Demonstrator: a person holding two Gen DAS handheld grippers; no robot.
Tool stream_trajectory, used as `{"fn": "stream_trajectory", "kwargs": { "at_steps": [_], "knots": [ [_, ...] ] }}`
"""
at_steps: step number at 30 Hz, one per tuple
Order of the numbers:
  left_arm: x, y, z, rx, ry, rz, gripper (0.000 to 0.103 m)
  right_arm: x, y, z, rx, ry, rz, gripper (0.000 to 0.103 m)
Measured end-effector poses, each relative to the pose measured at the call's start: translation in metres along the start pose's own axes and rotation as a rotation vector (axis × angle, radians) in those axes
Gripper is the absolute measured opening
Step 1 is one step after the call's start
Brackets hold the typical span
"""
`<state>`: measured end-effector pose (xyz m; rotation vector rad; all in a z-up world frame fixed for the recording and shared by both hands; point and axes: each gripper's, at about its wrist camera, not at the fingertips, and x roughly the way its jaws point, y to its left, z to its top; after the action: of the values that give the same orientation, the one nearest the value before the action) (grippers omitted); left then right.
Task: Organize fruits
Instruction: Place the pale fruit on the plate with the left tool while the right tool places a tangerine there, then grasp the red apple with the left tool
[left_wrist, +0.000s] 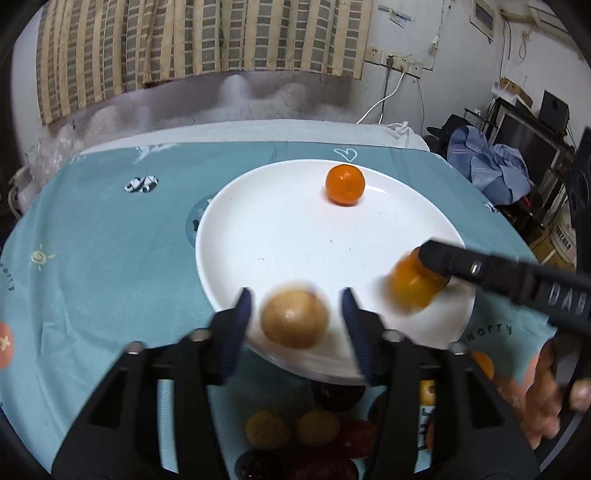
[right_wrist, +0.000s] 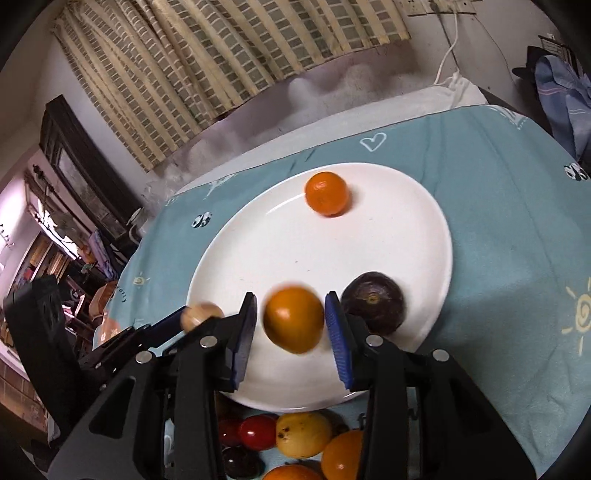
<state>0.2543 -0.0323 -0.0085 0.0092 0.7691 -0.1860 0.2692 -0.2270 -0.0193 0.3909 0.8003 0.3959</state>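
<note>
Left wrist view: the left tongs (left_wrist: 295, 310) reach low over the white plate (left_wrist: 280, 236), spread apart, a tan fruit (left_wrist: 294, 319) lying loose between them. The right tongs (right_wrist: 290, 321) lean in alongside, also released, an orange fruit (right_wrist: 293, 319) between their pads. Only the right wrist view shows a dark purple fruit (right_wrist: 373, 302) just beside the right pad. A tangerine (left_wrist: 345, 184) sits well beyond both.

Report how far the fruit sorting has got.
Done: a mandarin and a dark fruit rest on the plate. In hand: the left hand-held gripper brackets a tan fruit, the right hand-held gripper an orange fruit. Left: the fruit pile beside the plate.
</note>
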Motion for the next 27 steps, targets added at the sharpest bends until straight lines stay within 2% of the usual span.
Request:
{"fn": "stream_trajectory", "kwargs": {
  "at_steps": [3,5,6,8,9,10,12,15,18,20,23,27],
  "knots": [
    [-0.011,0.0,-0.002,0.009,-0.024,0.017,0.066,-0.019,0.0,0.001,0.02,-0.042,0.015,0.055],
    [-0.025,0.004,-0.004,0.004,-0.046,0.024,0.068,-0.05,0.005,0.003,0.039,-0.112,0.069,0.059],
    [-0.036,0.007,-0.006,-0.002,-0.061,0.037,0.074,-0.073,0.013,0.003,0.028,-0.16,0.102,0.067],
    [-0.052,0.014,-0.014,-0.027,-0.088,0.061,0.083,-0.101,0.026,0.0,-0.009,-0.216,0.115,0.071],
    [-0.06,0.019,-0.019,-0.043,-0.095,0.065,0.085,-0.114,0.032,-0.004,-0.029,-0.235,0.114,0.077],
    [-0.069,0.024,-0.028,-0.06,-0.092,0.062,0.085,-0.126,0.038,-0.011,-0.051,-0.25,0.106,0.089],
    [-0.082,0.03,-0.049,-0.072,-0.082,0.078,0.085,-0.141,0.043,-0.033,-0.089,-0.262,0.093,0.098],
    [-0.094,0.031,-0.081,-0.07,-0.055,0.103,0.087,-0.144,0.033,-0.072,-0.113,-0.26,0.052,0.098],
    [-0.109,0.023,-0.11,-0.051,-0.035,0.102,0.089,-0.135,0.014,-0.095,-0.084,-0.205,0.017,0.098],
    [-0.12,0.014,-0.119,-0.027,-0.053,0.08,0.094,-0.125,0.001,-0.099,-0.036,-0.148,-0.008,0.098],
    [-0.129,-0.002,-0.127,0.029,-0.074,0.054,0.1,-0.119,-0.011,-0.095,0.032,-0.126,0.0,0.098],
    [-0.117,-0.025,-0.132,0.126,-0.037,0.06,0.1,-0.115,-0.019,-0.096,0.083,-0.103,-0.006,0.098]
  ]
}}
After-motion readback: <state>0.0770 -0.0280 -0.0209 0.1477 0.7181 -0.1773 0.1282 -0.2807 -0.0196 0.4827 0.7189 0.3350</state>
